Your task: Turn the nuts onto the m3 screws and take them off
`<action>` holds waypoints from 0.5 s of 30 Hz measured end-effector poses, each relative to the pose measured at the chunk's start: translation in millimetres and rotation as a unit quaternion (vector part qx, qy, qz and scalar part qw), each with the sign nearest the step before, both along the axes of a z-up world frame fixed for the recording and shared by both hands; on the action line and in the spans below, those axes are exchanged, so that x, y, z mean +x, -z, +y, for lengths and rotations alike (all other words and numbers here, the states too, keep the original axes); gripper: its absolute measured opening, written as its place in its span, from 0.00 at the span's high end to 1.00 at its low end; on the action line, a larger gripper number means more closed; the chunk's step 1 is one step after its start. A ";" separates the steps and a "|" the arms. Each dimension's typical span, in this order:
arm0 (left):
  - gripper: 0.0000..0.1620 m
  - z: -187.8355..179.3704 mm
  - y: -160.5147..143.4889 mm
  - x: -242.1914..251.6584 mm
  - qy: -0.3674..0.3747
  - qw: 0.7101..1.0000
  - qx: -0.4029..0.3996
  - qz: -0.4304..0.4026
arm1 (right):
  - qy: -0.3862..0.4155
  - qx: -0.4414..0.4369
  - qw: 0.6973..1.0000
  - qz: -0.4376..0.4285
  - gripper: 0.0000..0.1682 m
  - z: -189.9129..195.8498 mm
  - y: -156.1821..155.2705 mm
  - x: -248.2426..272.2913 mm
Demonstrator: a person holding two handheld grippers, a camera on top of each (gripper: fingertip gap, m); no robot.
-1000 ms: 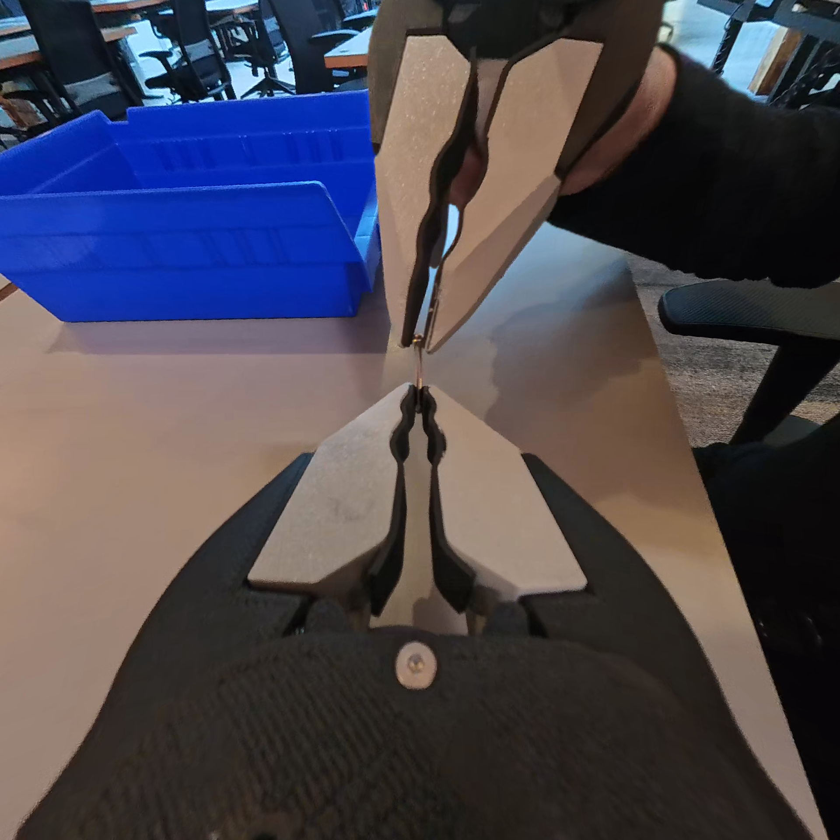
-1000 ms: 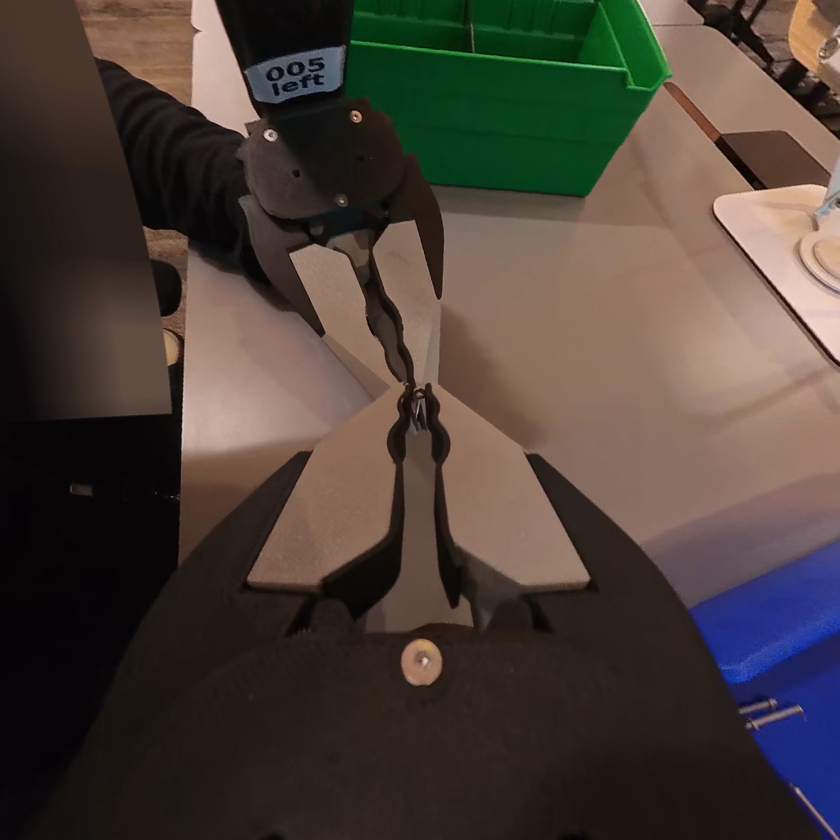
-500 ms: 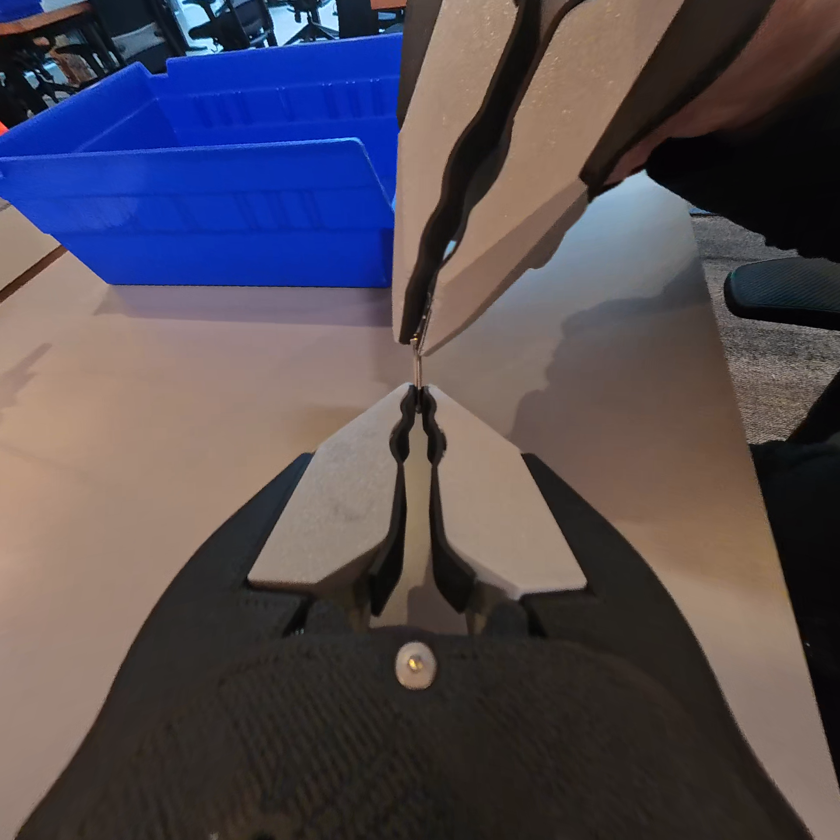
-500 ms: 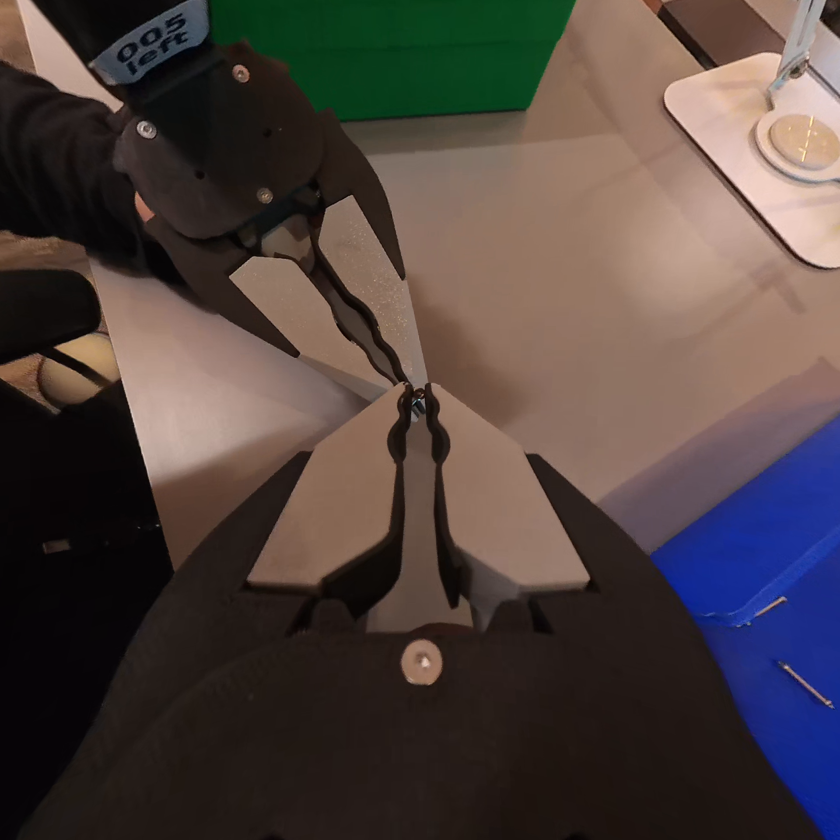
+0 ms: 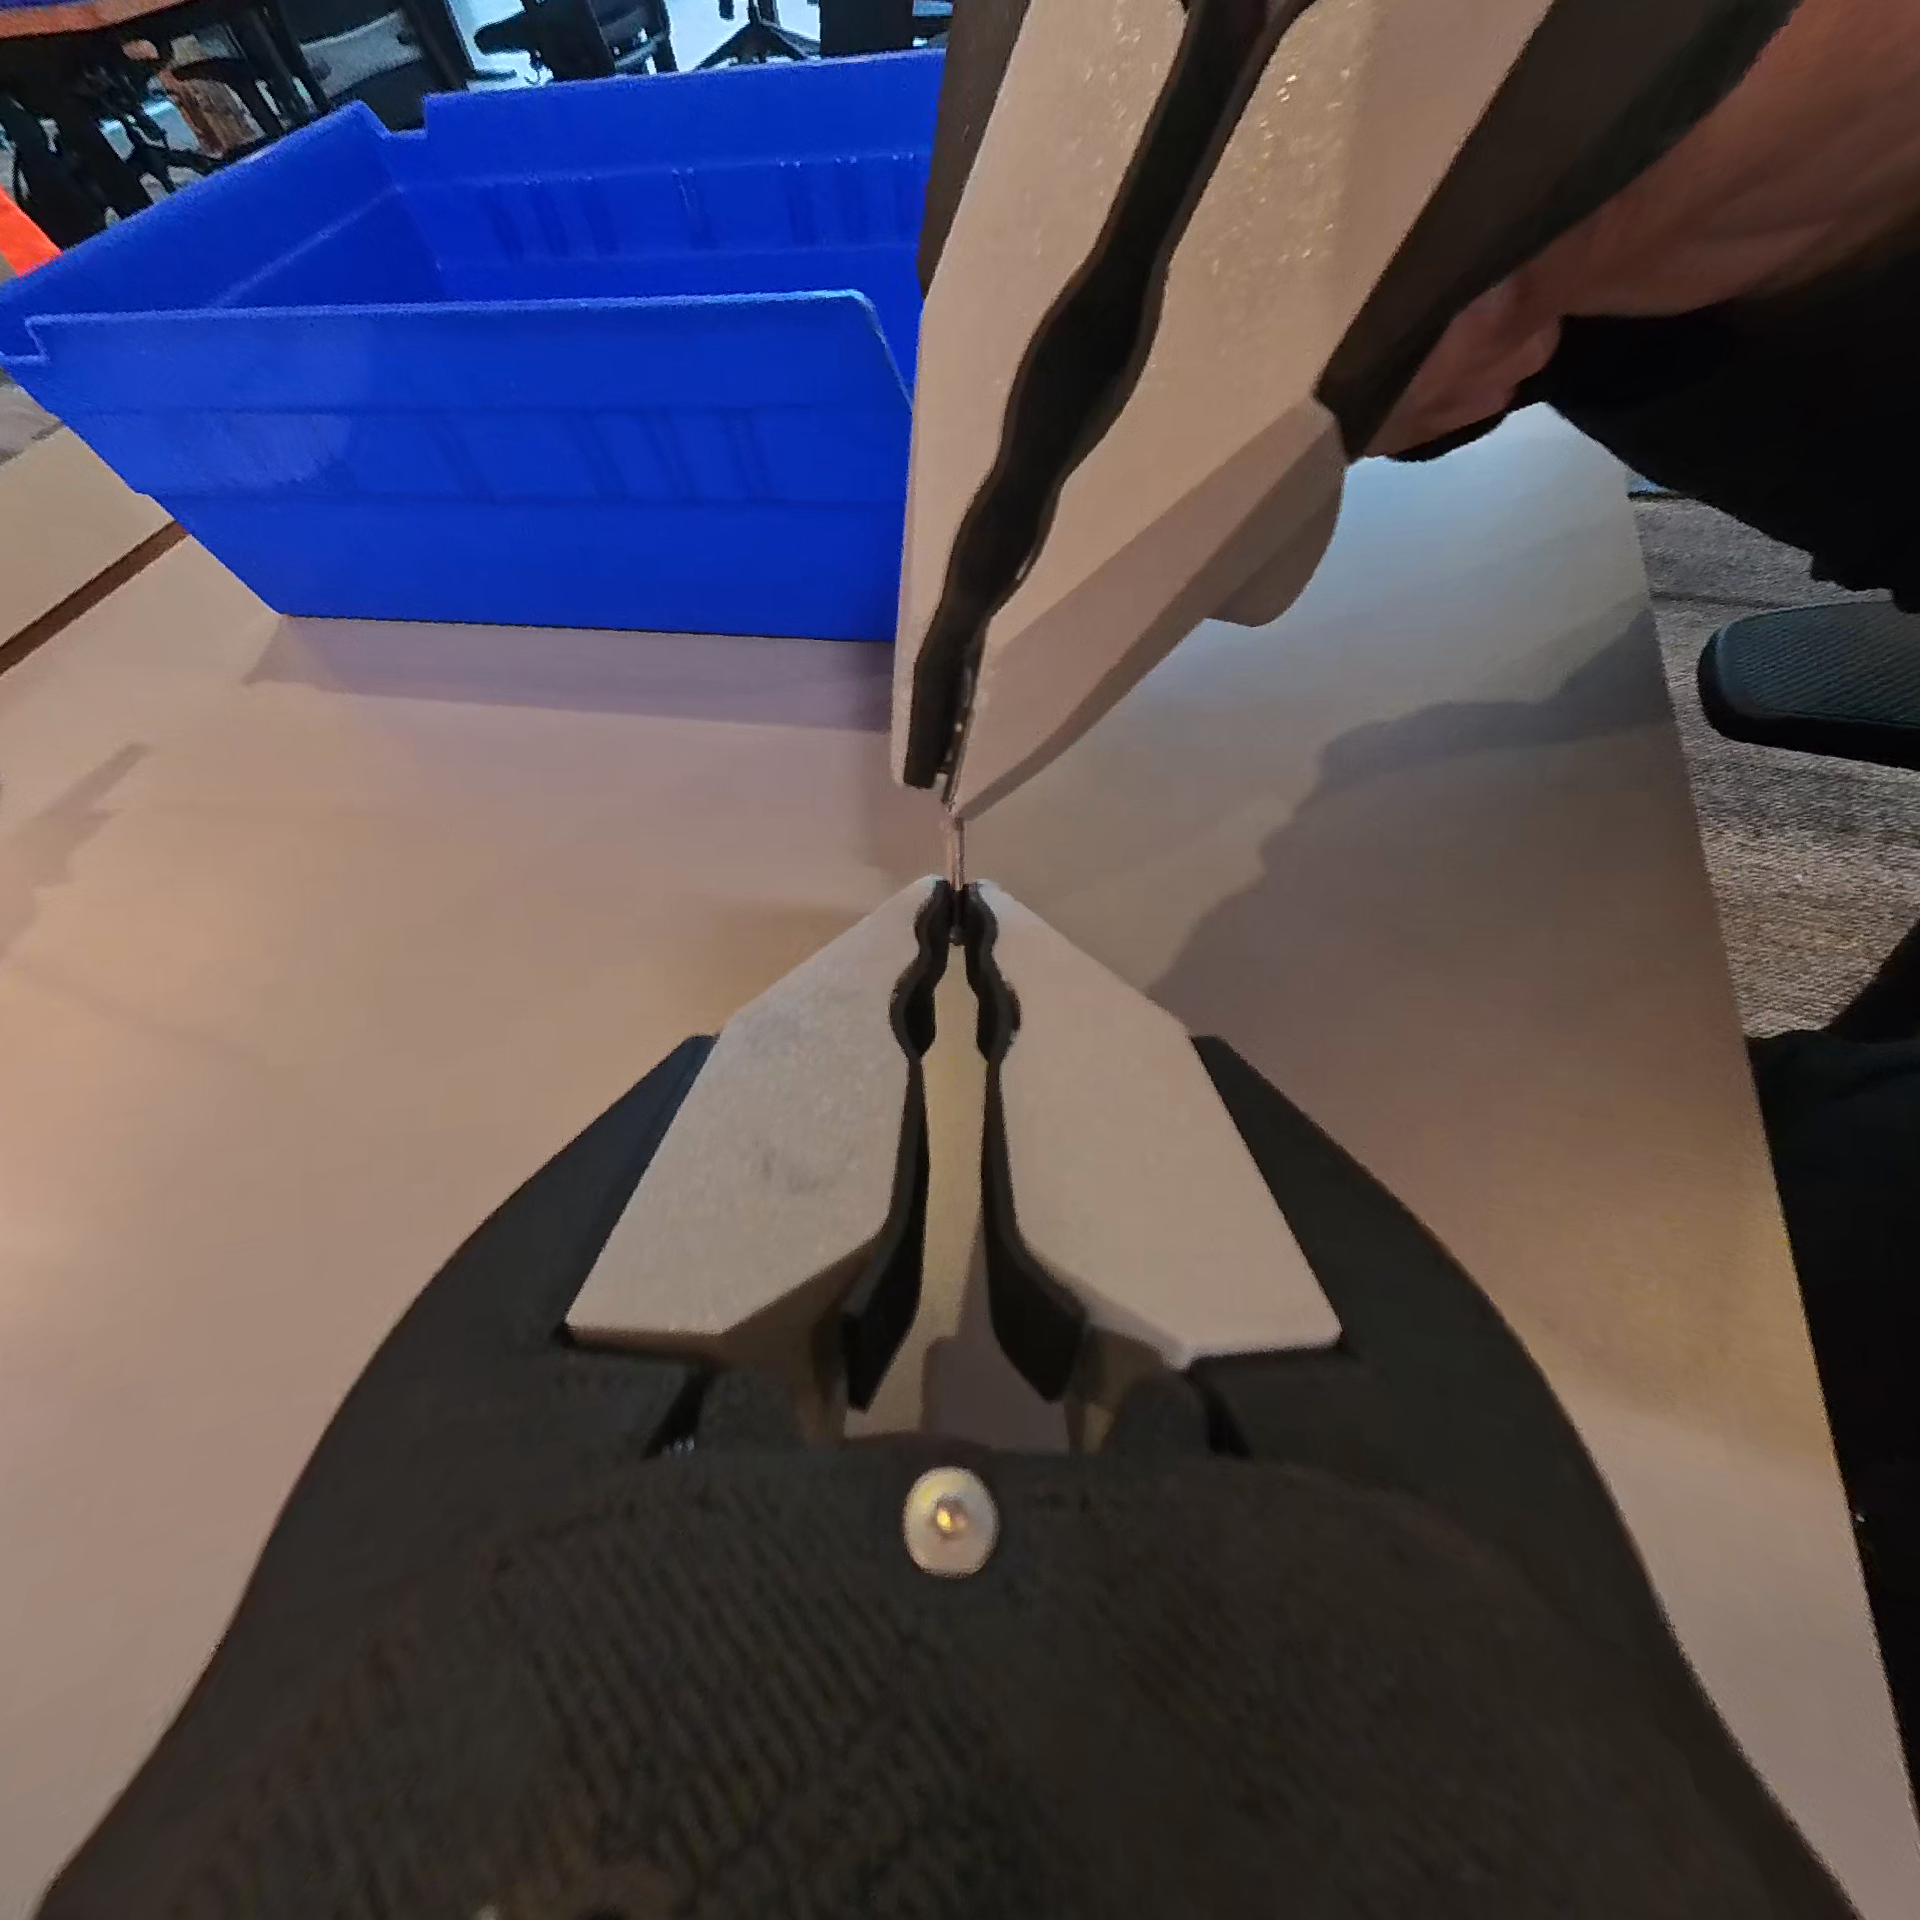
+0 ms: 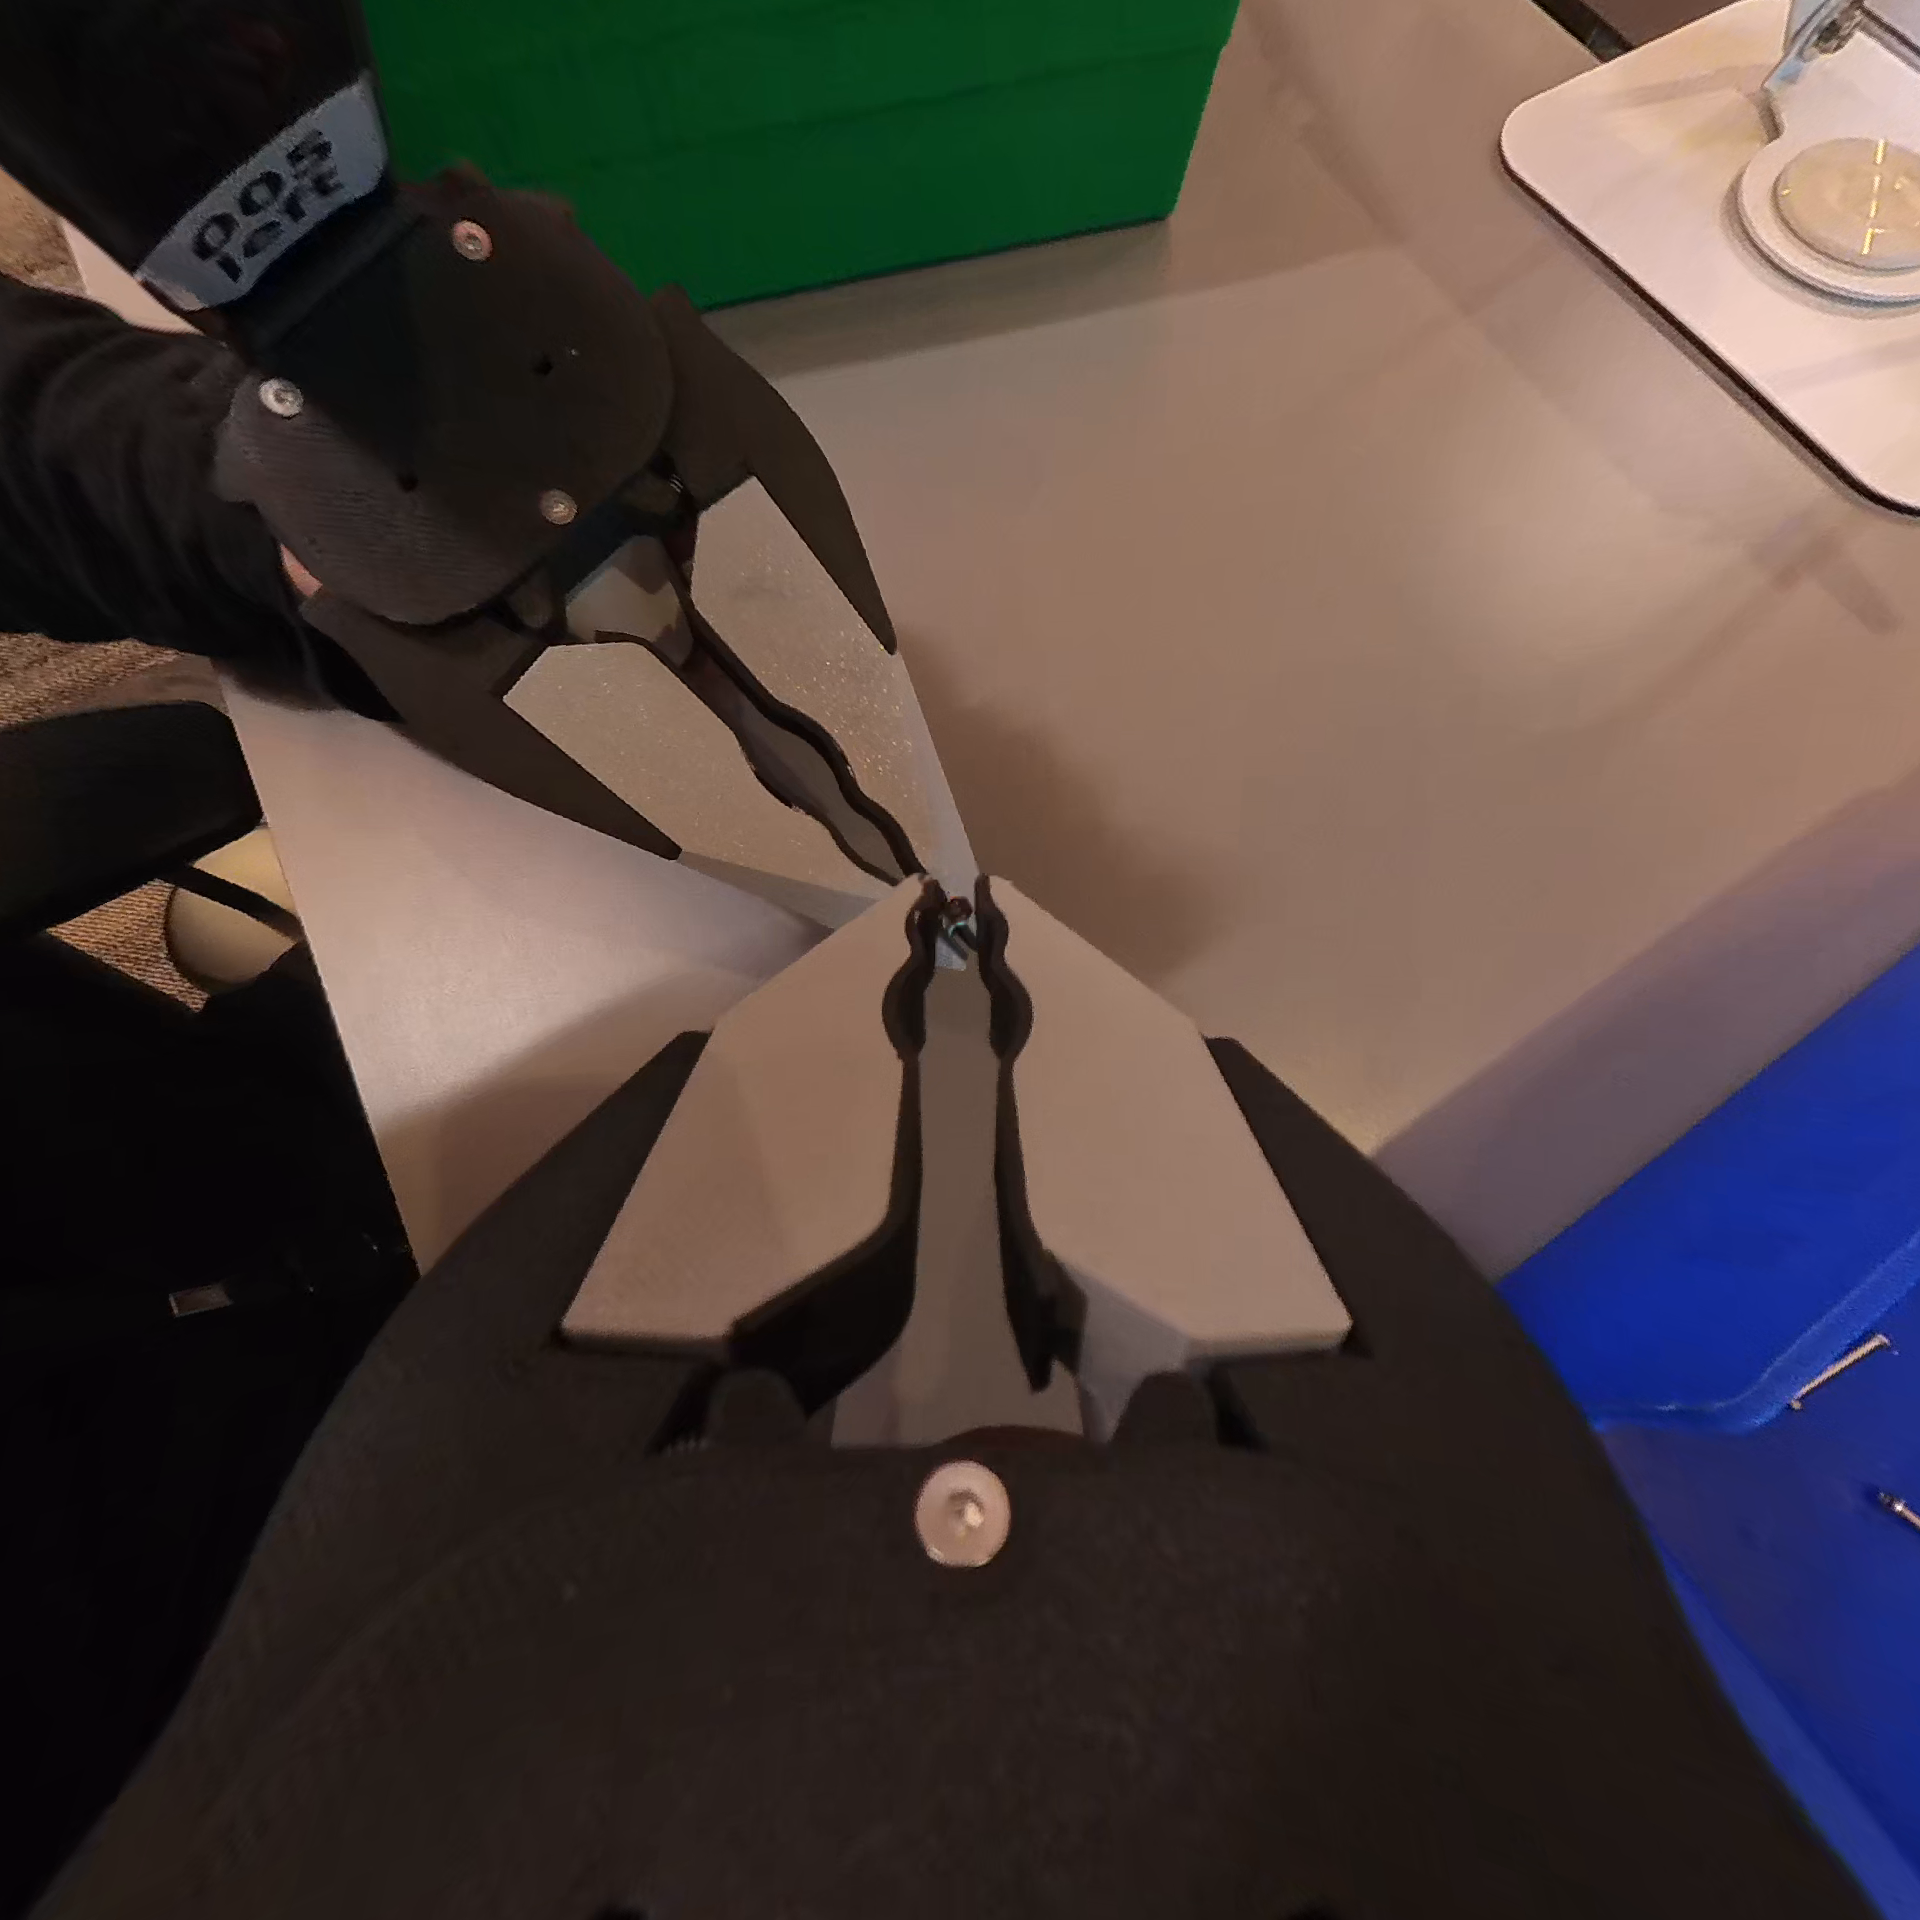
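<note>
In the left wrist view my left gripper [image 5: 953,899] is shut on the lower end of a thin m3 screw [image 5: 954,847], held above the grey table [image 5: 416,935]. My right gripper [image 5: 948,781] comes down from above with its tips closed over the screw's upper end. In the right wrist view my right gripper [image 6: 954,902] is shut on a small metal nut [image 6: 954,923] at its tips. My left gripper [image 6: 920,873] reaches in from the upper left and meets it tip to tip. The screw itself is mostly hidden there.
A blue bin [image 5: 468,447] stands behind the grippers; in the right wrist view its edge [image 6: 1766,1299] shows loose screws [image 6: 1839,1387] inside. A green bin [image 6: 790,156] is at the far side, a white tray [image 6: 1621,270] at the top right, a chair armrest [image 5: 1818,675] beside the table edge. The grippers are tip to tip, or close to it.
Both grippers stay closed and joined tip to tip at the screw. My right gripper has leaned over and come closer to the left camera; the left gripper has swung leftward in the right wrist view.
</note>
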State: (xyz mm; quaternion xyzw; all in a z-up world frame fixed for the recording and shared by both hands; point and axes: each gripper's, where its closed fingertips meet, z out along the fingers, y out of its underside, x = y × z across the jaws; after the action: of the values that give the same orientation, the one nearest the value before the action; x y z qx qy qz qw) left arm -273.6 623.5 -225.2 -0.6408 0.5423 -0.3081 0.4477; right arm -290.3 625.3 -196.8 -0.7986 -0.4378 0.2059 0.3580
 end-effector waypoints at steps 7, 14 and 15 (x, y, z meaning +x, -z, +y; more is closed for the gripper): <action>1.00 0.8 -1.7 -0.6 0.001 1.000 -0.014 -0.010 | -0.007 0.023 0.999 0.043 0.89 1.0 -24.2 7.7; 1.00 -8.4 -9.2 1.4 0.036 0.998 -0.039 -0.041 | -0.102 0.083 0.987 0.090 0.92 -12.1 -39.2 11.3; 1.00 -10.7 -10.9 1.9 0.043 0.997 -0.041 -0.047 | -0.116 0.094 0.985 0.089 0.92 -13.4 -37.0 10.8</action>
State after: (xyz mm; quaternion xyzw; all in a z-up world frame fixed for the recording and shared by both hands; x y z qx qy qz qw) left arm -271.7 612.8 -214.3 -0.6195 0.5344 -0.3789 0.4326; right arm -279.5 611.8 -159.8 -0.6835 -0.5114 0.2747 0.4426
